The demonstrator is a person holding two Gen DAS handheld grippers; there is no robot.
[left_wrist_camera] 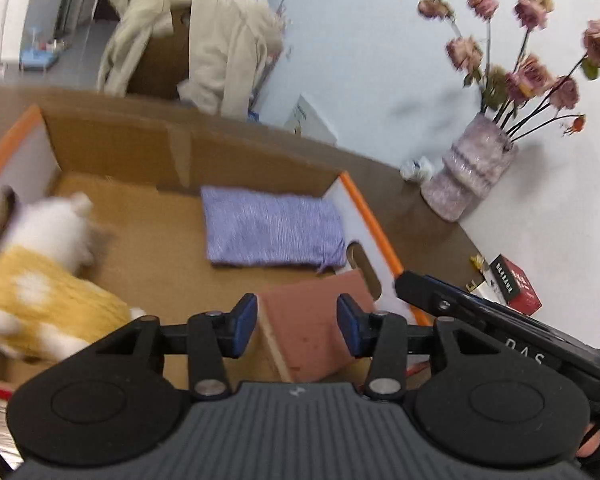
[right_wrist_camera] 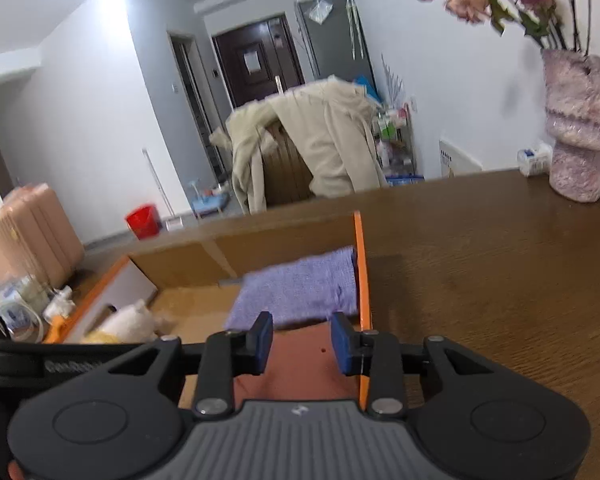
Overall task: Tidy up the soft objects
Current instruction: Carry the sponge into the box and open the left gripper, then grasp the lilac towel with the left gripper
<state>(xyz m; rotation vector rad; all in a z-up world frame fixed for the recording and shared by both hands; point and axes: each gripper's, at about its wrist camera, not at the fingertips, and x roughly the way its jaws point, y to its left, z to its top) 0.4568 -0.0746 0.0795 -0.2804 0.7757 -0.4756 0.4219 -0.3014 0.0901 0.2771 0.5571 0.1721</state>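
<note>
Folded lilac knitted cloth (left_wrist_camera: 274, 232) lay flat in the far right corner of the open, orange-edged cardboard box (left_wrist_camera: 374, 220), with a terracotta-pink folded cloth (left_wrist_camera: 316, 328) nearer and a white plush toy in a yellow sweater (left_wrist_camera: 40, 280) at left. Left gripper (left_wrist_camera: 297, 328) and right gripper (right_wrist_camera: 301, 346) hung released, holding nothing. A pink fuzzy vase of dried roses (left_wrist_camera: 470, 168) stood on the brown wooden table (right_wrist_camera: 480, 260) beside the box.
</note>
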